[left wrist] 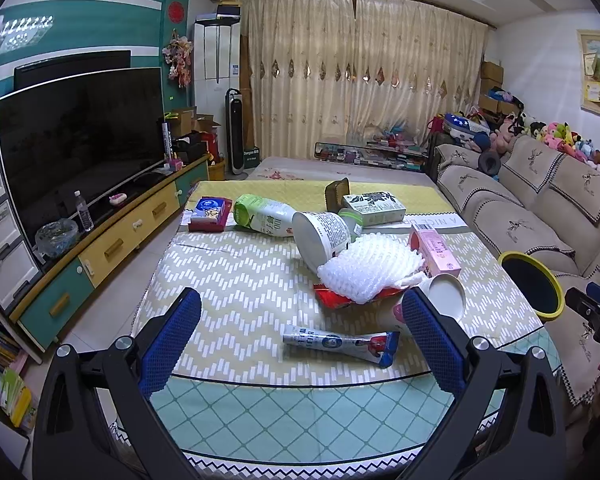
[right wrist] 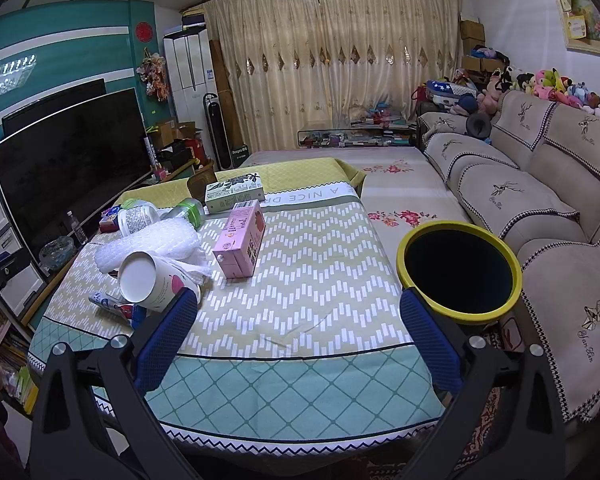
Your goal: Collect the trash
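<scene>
Trash lies on the cloth-covered table [left wrist: 236, 280]: a flattened tube wrapper [left wrist: 340, 345], a tipped paper cup [left wrist: 440, 300], white foam netting [left wrist: 368, 272], a red wrapper [left wrist: 332, 298], a white tub [left wrist: 320, 236], a green-white bottle [left wrist: 264, 214], a pink carton [left wrist: 434, 250] and a green box [left wrist: 374, 206]. The yellow-rimmed bin [right wrist: 460, 270] stands right of the table. My left gripper [left wrist: 300, 320] is open and empty, above the tube wrapper. My right gripper [right wrist: 296, 320] is open and empty over bare cloth, with the cup [right wrist: 144, 280] at its left and the pink carton [right wrist: 242, 240] ahead.
A TV [left wrist: 80, 140] on a low cabinet runs along the left. A sofa [right wrist: 540, 220] stands right of the bin. A blue tissue pack [left wrist: 210, 210] and a brown holder [left wrist: 338, 194] sit at the table's far end. The other gripper [left wrist: 596, 312] shows at the right edge.
</scene>
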`<move>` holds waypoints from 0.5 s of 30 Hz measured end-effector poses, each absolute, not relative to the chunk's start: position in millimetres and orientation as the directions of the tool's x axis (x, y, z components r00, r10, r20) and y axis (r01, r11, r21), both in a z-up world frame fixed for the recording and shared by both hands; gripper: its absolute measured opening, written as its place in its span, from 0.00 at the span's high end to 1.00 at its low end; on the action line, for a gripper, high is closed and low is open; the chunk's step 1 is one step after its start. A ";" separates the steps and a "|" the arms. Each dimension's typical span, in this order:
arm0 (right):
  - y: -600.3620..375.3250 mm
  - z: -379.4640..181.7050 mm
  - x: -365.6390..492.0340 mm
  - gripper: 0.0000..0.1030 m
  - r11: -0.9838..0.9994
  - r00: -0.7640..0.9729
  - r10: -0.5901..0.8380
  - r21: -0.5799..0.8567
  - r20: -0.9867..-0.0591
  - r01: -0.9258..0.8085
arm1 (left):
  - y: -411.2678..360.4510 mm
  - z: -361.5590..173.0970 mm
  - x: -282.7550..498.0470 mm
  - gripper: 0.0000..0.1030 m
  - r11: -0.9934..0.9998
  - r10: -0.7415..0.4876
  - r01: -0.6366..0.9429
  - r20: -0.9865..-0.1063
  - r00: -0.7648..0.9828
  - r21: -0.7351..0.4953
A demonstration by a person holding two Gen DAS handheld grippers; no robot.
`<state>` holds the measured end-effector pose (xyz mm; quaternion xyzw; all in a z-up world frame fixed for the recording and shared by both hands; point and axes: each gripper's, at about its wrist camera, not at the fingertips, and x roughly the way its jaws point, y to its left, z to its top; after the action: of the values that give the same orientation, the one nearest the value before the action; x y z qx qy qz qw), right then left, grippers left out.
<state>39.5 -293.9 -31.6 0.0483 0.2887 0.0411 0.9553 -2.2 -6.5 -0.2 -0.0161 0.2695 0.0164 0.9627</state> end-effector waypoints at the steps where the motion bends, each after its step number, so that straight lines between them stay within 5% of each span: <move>1: -294.1 -31.3 39.6 0.06 0.992 0.828 0.109 0.119 -0.550 -0.052 | -6.3 -0.8 -1.9 0.04 0.999 0.021 -0.039 -0.521 0.854 -0.023; 15: -294.8 -41.2 41.0 0.06 0.991 0.825 0.114 0.124 -0.553 -0.054 | -8.3 -5.6 0.9 0.04 0.999 0.004 -0.024 -0.529 0.849 -0.031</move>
<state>41.0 -294.8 -41.2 0.0516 0.2923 0.0440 0.9539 0.9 -8.3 -5.6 -0.0180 0.2750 0.0072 0.9613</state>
